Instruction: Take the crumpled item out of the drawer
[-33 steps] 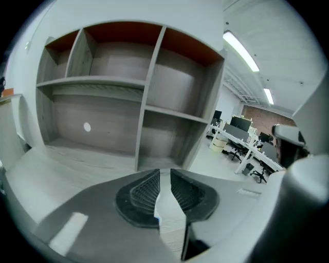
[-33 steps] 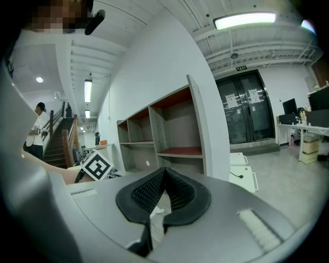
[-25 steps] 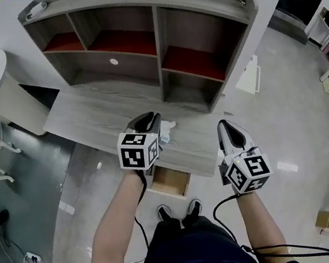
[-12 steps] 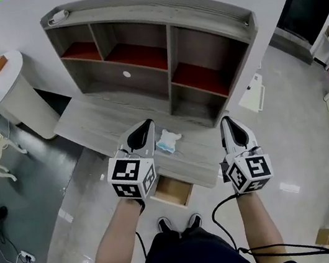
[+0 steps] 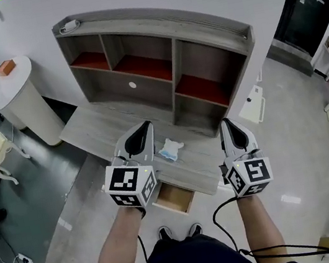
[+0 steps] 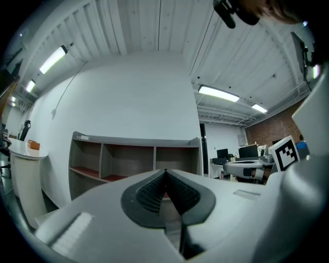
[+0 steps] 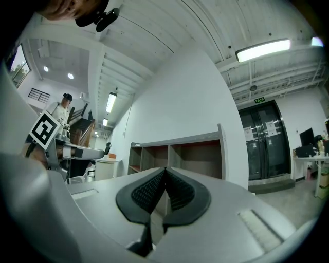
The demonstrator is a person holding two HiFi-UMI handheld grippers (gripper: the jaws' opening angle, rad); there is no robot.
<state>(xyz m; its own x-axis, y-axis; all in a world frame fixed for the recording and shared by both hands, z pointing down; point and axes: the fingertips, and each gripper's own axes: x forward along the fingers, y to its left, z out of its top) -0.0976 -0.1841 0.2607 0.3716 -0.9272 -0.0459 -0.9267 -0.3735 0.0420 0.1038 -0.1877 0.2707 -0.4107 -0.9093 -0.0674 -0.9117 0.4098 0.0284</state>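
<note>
The crumpled item, white and pale blue, lies on the grey desk top between my two grippers and touches neither. Below the desk's front edge the drawer stands pulled out, its bare wooden inside showing. My left gripper hovers just left of the item with its jaws shut and nothing in them. In the left gripper view the left gripper shows its ribbed pads meeting. My right gripper floats to the item's right, also shut and holding nothing. The right gripper view shows the right gripper with its pads together.
A grey hutch with red-floored compartments stands at the desk's back. A white round table carries an orange block at the left. A white box sits on the floor to the right, and cables run over the floor at the left.
My left gripper has drawn back to the left, off the crumpled item, which now lies uncovered on the desk top. The right gripper has hardly moved.
</note>
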